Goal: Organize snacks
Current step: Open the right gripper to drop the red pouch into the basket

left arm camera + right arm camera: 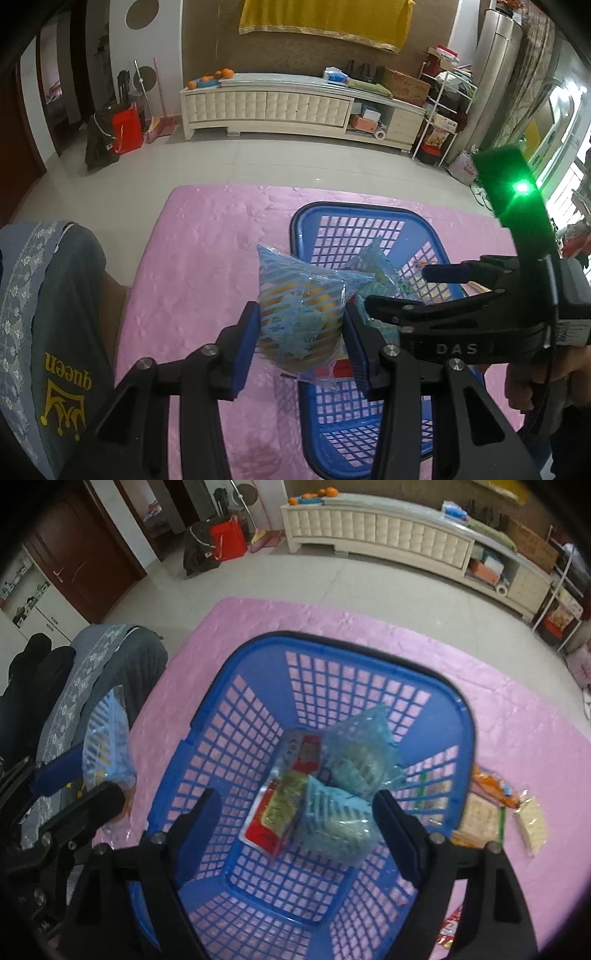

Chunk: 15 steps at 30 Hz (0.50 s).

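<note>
Left tongs [299,332] closest to lens, clamped on a blue-striped snack bag [299,314] with yellow pieces inside, held in the air at the near-left rim of the blue basket [306,221]. Not dropped in yet.

Right tongs [295,816] hang over the basket interior, jaws spread wide, nothing between them.

Basket sits on the pink cloth [207,240] over the worktop.

Progress, my read: past halfway, not finished.

Done, in the basket:
- two blue-striped bags, one further back [360,749], one nearer [338,827], touching each other
- one red-edged packet [275,812] lying flat on the basket floor, partly under them; another red-and-white one [303,751] seems to sit behind it, overlap makes it hard to separate

Left to do:
- the bag in the left tongs, goes in next I'd guess
- outside, on the cloth to the right of the basket: orange packet [495,782], cracker pack [480,819], pale clear-wrapped pack [532,821]
- red wrapper [448,928] partly visible at the bottom right edge, mostly hidden behind the right tongs

Count: three blue-striped bags total, one or two red packets in, about four loose outside.
</note>
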{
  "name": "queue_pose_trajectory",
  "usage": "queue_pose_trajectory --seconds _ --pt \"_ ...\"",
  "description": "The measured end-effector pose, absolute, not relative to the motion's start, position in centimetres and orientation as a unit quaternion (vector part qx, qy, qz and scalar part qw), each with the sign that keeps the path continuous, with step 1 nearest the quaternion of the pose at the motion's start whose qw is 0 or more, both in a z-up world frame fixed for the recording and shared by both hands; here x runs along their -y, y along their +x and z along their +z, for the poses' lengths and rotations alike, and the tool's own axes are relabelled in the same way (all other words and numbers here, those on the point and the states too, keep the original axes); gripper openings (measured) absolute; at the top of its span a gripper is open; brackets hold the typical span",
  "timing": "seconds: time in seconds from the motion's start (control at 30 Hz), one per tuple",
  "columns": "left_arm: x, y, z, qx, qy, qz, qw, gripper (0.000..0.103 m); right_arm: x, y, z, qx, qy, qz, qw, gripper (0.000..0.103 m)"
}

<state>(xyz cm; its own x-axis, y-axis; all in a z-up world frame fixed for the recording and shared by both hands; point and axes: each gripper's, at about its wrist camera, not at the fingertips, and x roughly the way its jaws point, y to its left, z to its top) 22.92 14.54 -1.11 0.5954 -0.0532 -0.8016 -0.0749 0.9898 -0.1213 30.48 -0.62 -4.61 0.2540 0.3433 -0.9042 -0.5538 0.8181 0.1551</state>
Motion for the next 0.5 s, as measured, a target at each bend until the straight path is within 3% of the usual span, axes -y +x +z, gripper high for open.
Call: queue_pose_trajectory --seconds 0.5 --pt "-10.4 24.7 -0.5 -0.453 -0.062 -0.025 0.889 0.042 7.5 30.8 -2.4 -0.521 -0.067 0.257 0.811 0.087"
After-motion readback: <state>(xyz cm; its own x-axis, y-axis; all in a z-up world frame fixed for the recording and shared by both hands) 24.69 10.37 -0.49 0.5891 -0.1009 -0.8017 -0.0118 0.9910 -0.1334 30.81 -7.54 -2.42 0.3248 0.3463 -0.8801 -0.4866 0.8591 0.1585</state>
